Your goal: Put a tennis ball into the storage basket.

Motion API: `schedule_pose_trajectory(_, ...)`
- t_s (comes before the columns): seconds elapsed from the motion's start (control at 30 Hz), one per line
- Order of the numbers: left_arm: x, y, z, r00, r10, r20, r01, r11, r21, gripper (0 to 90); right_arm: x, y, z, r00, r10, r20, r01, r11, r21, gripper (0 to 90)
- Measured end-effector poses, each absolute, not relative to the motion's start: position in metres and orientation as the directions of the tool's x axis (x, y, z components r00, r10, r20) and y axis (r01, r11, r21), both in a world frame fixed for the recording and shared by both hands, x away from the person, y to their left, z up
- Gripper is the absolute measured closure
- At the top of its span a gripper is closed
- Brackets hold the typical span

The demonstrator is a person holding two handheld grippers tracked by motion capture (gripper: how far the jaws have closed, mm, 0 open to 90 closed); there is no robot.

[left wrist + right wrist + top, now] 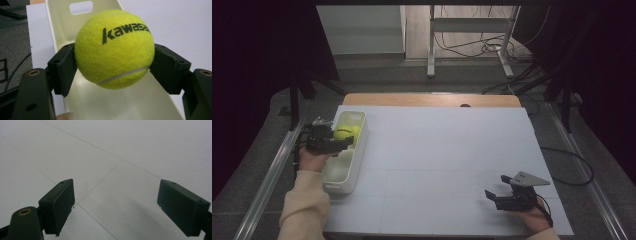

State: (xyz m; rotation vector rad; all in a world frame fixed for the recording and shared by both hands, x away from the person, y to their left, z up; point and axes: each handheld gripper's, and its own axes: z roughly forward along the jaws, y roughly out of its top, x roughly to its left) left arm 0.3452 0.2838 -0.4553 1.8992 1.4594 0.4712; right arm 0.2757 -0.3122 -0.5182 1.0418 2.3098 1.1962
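The left gripper (113, 67) pinched a yellow tennis ball (114, 48) between its two black jaws, one pressed against each side, so the ball hung clear of anything beneath it. It was held over a long cream-white bin (353, 160) that lay along the desk's left edge, its length running from the near side toward the far side. Holding the ball above the far half of the bin suggested it was either about to be dropped in or had just been lifted out; the pictures alone could not settle which. The part of the bin's floor that showed under the ball in the left gripper view looked bare, with a handle slot cut in the far end wall.

The right gripper (498, 189) rested near the desk's near right corner, jaws spread wide and holding nothing, apparently parked out of the way over the pale desk top (130, 150).
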Motion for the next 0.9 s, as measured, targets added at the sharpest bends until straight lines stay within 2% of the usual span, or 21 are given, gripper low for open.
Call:
schedule_pose_trajectory(0.17,0.345,0.284,-0.455,0.310,0.942,-0.127,0.694,-0.133,0.708,25.0,0.276,-0.312,-0.518,-0.674,0.738,0.034,0.451,0.375,0.810,14.9)
schedule_pose_trajectory(0.23,0.344,0.285,-0.453,0.313,0.941,-0.131,0.677,-0.124,0.726,18.6,0.276,-0.312,-0.518,-0.674,0.738,0.034,0.452,0.375,0.809,14.9)
schedule_pose_trajectory(0.33,0.342,0.286,-0.449,0.307,0.942,-0.133,0.657,-0.108,0.746,16.6,0.276,-0.312,-0.518,-0.674,0.738,0.032,0.452,0.378,0.808,14.9)
schedule_pose_trajectory(0.9,0.340,0.283,-0.444,0.366,0.909,-0.196,0.613,-0.077,0.786,17.1,0.276,-0.313,-0.518,-0.675,0.737,0.032,0.450,0.377,0.810,14.9)
